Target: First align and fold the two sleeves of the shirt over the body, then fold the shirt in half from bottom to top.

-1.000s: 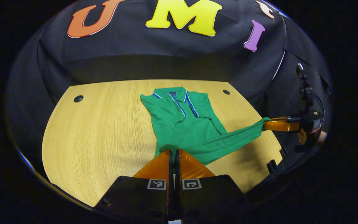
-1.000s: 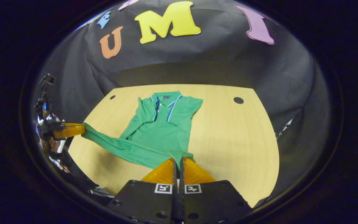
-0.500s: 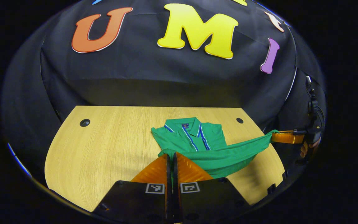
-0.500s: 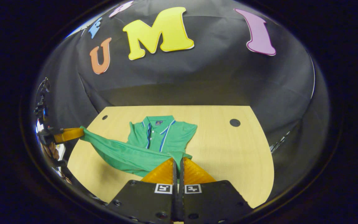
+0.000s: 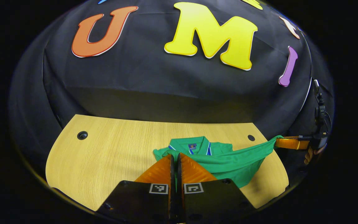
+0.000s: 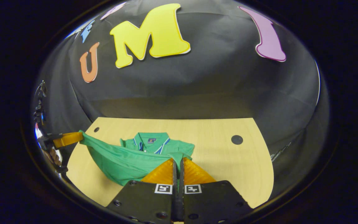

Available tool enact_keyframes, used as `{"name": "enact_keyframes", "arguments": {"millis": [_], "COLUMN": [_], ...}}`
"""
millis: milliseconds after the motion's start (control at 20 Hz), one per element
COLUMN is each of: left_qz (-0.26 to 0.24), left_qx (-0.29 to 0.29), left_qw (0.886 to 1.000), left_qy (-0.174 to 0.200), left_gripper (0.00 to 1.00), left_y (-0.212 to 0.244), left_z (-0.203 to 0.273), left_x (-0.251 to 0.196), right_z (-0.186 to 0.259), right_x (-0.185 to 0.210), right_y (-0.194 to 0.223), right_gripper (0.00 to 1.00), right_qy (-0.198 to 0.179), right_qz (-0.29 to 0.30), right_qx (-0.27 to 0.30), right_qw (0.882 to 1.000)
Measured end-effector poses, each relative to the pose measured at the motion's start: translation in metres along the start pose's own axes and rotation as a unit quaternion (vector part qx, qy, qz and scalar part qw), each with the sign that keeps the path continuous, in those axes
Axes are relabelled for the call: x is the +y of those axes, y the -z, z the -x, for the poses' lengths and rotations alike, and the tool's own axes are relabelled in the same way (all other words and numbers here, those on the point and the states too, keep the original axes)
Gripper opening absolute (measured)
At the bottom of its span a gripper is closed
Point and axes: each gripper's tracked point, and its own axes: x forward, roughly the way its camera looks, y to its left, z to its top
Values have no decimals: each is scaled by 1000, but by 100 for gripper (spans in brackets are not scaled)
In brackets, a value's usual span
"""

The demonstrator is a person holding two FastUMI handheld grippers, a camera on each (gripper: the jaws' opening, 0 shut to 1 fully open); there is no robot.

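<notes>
The lifted bottom edge of the green shirt (image 5: 228,161) hides most of its body — just the collar (image 6: 149,139) peeks out. The 2 sleeves are hidden too. The small patch inside the collar is too tiny to make out.

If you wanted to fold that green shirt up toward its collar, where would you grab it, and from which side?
By the bottom hem, one corner each, coming in from the near edge of the table. That is how it is held now: the left gripper and right gripper are each shut on a hem corner of the shirt, so the hem hangs stretched between them above the collar, ready to lay flat.
</notes>
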Motion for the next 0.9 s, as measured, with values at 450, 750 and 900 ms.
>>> {"name": "enact_keyframes", "arguments": {"millis": [450,750,900], "left_qz": [23,26,18], "left_qx": [5,42,59], "left_qw": [999,998,996], "left_qy": [-32,-47,-66], "left_gripper": [6,6,8], "left_y": [2,37,54], "left_z": [-80,-124,-138], "left_x": [28,52,63], "right_z": [-94,-148,-167], "right_x": [-11,-18,-18], "right_y": [-31,-11,1], "right_gripper": [0,0,2], "right_qy": [0,5,6], "right_qz": [-6,8,2], "right_qx": [5,32,44], "right_qw": [1000,999,999]}}
